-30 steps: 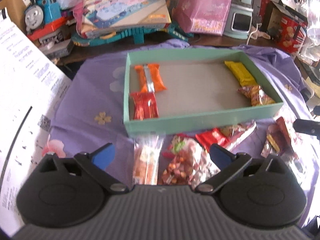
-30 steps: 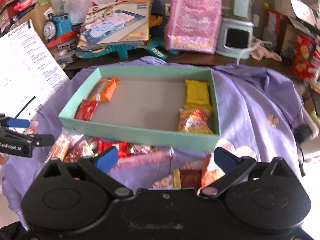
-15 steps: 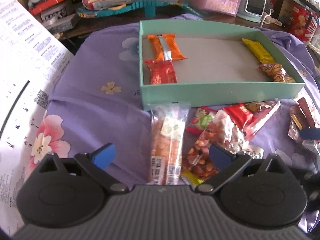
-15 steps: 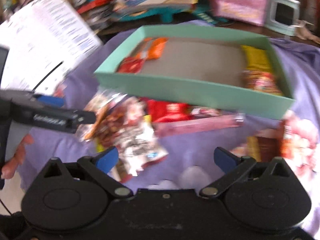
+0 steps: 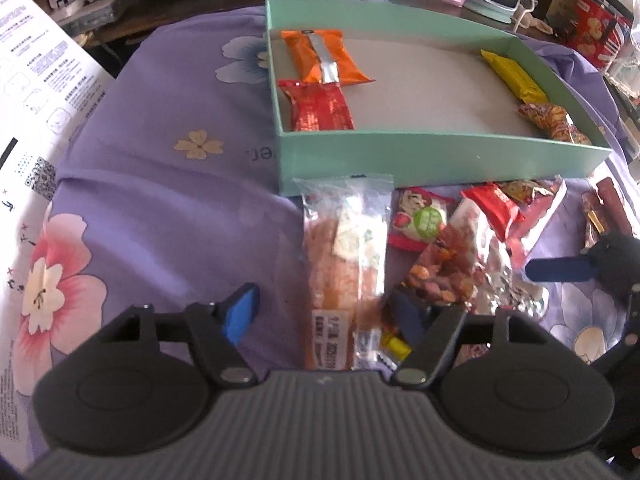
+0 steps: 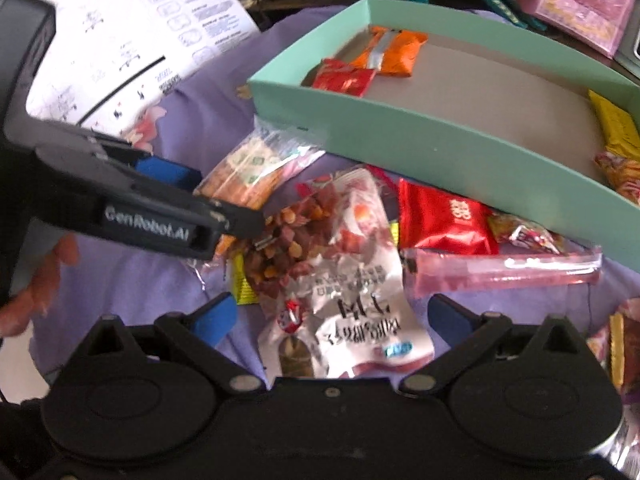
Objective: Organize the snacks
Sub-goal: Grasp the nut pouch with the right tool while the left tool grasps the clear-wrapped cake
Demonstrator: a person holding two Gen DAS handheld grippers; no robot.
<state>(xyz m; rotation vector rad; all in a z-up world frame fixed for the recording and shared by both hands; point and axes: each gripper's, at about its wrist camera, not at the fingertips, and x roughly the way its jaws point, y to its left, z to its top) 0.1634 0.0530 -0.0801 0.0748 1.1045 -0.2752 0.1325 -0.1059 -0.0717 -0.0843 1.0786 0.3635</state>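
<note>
Showing only in the right wrist view, a hand [image 6: 38,280] steers the left gripper [image 5: 324,316], tilted down and closing around the clear cracker pack [image 5: 346,264] before the green box [image 5: 440,156]; the right gripper [image 6: 332,316] gapes over the nut bag [image 6: 340,264].

A mint-green box [image 5: 440,152] with a grey floor sits on a lilac cloth [image 5: 168,184] printed with pink, white and cream flowers; beside the box, a clear orange-filled packet [image 5: 346,264].

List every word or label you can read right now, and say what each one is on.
"GenRobot.AI": side of the left gripper.
"er.": printed on the purple cloth, partly cut off.
Print on the nut packet, clear snack packet and white sheet: too blurred to read.
</note>
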